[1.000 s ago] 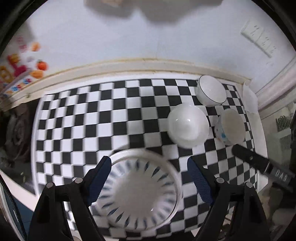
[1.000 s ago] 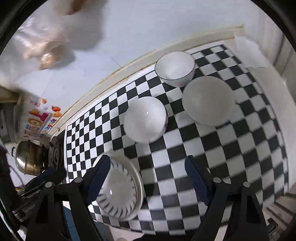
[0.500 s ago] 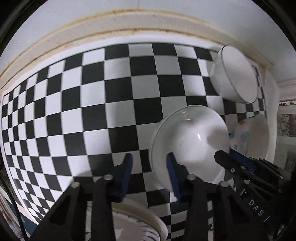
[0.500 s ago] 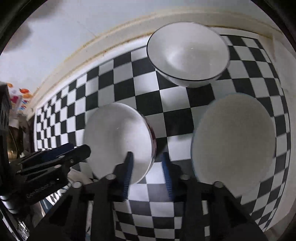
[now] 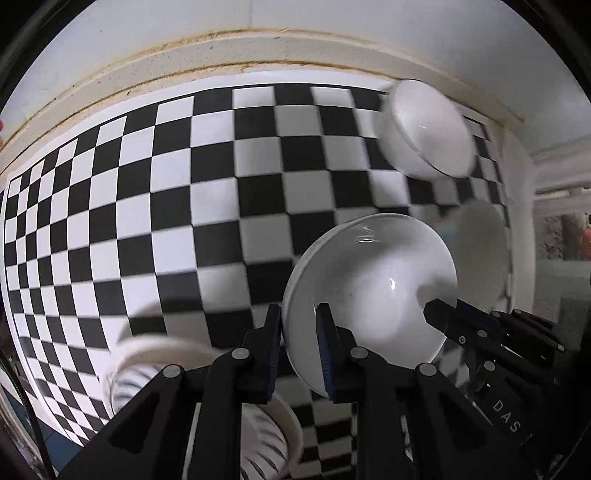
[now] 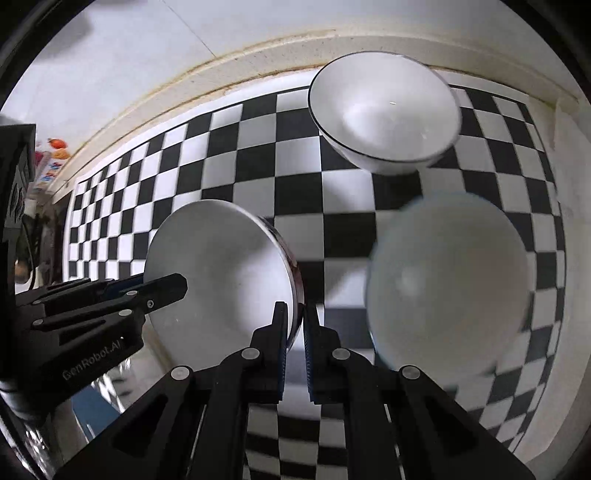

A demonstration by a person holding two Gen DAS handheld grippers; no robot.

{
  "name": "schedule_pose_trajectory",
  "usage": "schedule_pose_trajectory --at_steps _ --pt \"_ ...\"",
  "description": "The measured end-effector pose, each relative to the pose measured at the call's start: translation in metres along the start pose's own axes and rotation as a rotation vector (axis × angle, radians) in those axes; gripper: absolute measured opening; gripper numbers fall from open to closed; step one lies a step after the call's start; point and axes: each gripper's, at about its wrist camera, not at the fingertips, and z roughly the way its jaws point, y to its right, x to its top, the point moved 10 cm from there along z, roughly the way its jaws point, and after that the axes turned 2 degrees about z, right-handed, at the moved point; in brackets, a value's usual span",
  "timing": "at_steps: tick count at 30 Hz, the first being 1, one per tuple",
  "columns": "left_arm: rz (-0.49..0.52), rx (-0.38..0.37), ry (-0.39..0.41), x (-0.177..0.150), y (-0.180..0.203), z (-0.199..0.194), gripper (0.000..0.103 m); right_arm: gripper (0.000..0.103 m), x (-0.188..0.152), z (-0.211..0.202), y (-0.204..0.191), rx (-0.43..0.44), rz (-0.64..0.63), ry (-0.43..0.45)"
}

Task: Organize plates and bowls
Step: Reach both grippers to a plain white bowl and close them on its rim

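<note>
Where the pale wall [image 5: 258,33] meets a stained cream ledge [image 5: 229,62], the surface [image 5: 155,206] spreads out under a black-and-white chequered cloth, reaching almost to that ledge at the back. Colourful stickers [image 6: 53,147] show far off on the left in the right wrist view. On the cloth stand a dark-rimmed white bowl [image 6: 384,110] near the ledge, a blurred pale bowl [image 6: 447,280] in front of it, and a blue-striped plate [image 5: 207,398] at the near edge. Between them sits the plain white bowl [image 5: 373,302]. Both grippers have just been closing on it: the left gripper [image 5: 298,350] pinches its left rim, the right gripper [image 6: 294,339] pinches the opposite rim.
</note>
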Motion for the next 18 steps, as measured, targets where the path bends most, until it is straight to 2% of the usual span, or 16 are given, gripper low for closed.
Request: schedule_pose_trajectory --at_steps 4,6,10,18 --pt "0.024 -0.027 0.003 -0.029 0.022 -0.01 0.017 0.01 -0.023 -0.022 0.008 0.011 -0.01 0.009" --pt "0.037 -0.031 -0.003 -0.033 0.027 -0.01 0.017 0.01 -0.037 -0.028 0.016 0.02 0.002 0.001" --pt "0.057 -0.031 -0.043 -0.044 0.042 0.012 0.017 0.01 -0.071 -0.037 0.032 0.024 0.035 -0.011" --pt "0.084 -0.002 -0.106 -0.064 0.049 0.043 0.017 0.01 -0.112 -0.018 0.059 0.027 0.102 -0.062"
